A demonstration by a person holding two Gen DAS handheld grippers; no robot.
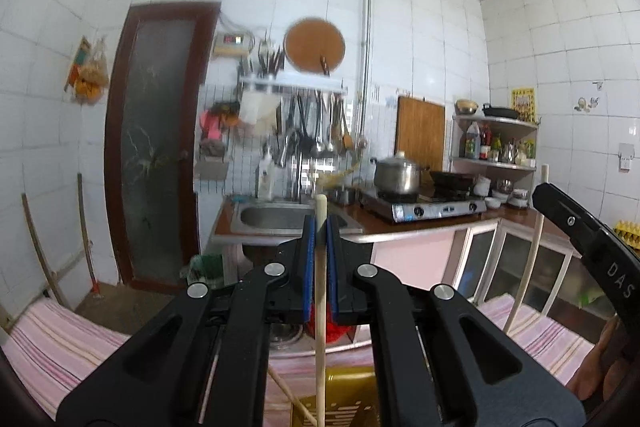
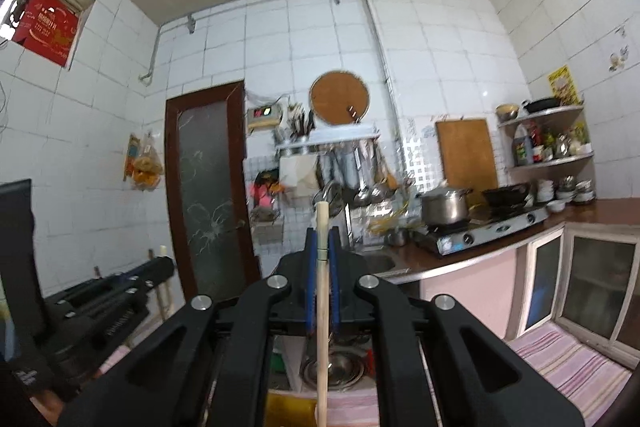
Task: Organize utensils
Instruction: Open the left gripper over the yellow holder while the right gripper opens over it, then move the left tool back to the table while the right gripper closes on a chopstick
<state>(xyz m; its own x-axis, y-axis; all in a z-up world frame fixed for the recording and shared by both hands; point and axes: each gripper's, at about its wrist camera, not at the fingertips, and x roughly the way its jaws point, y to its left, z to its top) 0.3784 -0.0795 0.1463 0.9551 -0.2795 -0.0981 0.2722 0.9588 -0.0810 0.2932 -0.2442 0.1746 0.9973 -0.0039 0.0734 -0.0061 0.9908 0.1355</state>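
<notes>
1. Chopstick, left: pale wood, upright, clamped between the blue pads of the left gripper. Top end pokes just above the fingertips; the shaft runs down out of the bottom of the left wrist view.
2. Chopstick, right: same pale wood, upright, pinched by the right gripper. Top end sticks out above the tips, lower end leaves the frame at the bottom.
3. Readable text: "DAS" in white on the black body of the right gripper, seen at the right edge of the left wrist view. Red box in the high wall opening carries print, too small to read. Yellow poster on the right wall: illegible.
4. Fingers: both pairs are closed down to the width of a chopstick, pads pressing on the wood from either side. Nothing else is between them.
5. Both grippers are held up over a pink striped cloth, pointing roughly level at the kitchen wall. The left gripper shows at the left edge of the right wrist view, its chopstick tip just visible above it.
6. Below the left gripper: a yellow basket with another chopstick lying slanted across it.
7. Background: sink, gas stove with a steel pot, hanging ladles, corner shelf with bottles. View is a bit motion-blurred.
</notes>
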